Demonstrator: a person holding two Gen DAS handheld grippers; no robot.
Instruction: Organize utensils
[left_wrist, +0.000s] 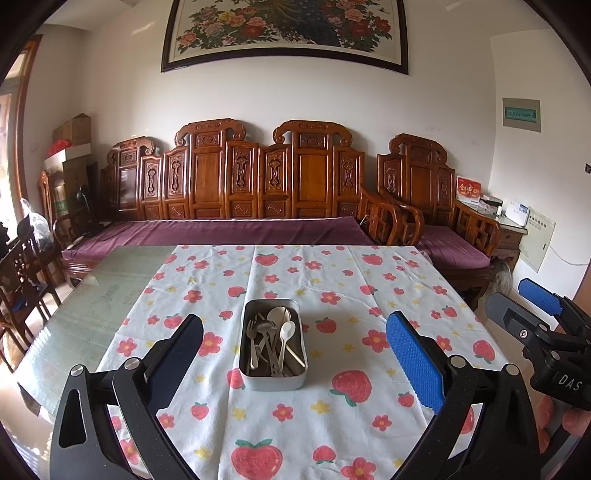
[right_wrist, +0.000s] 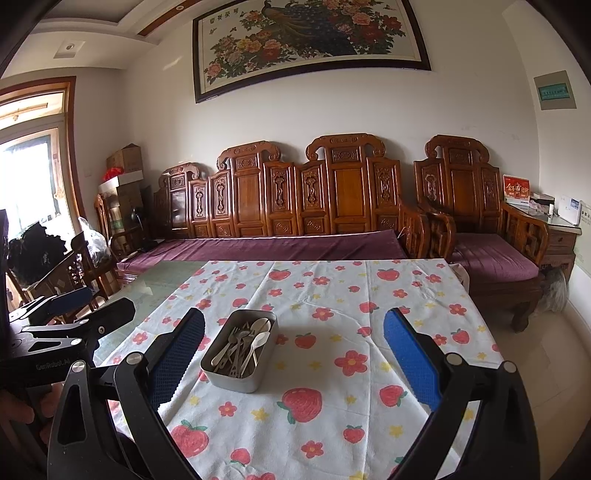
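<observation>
Your left gripper (left_wrist: 295, 354) is spread wide with nothing between its fingers, held above the near edge of the strawberry-print tablecloth (left_wrist: 332, 435). Your right gripper (right_wrist: 293, 354) stands the same way, wide apart and carrying nothing. Neither touches the metal tin (left_wrist: 272, 382).

The tin sits near the middle of the cloth, and every utensil in view lies inside it in a loose, crossed heap; none lies on the cloth. This fits either utensils already gathered into the tin or a mixed tin awaiting sorting; the views do not settle which.

If you handle the contents, my judgement is as follows: approach from above along the tin's long axis, take one handle at a time near its free end, and lift straight up so the crossed pieces do not drag each other out. The tin looks light; steady it with the other gripper against a wall.

Count: one tin. White spoons (left_wrist: 285, 332): two clearly seen, possibly a third pale bowl behind them. Metal forks (left_wrist: 252, 328): at least two. The remaining metal handles overlap too closely for an exact tally
</observation>
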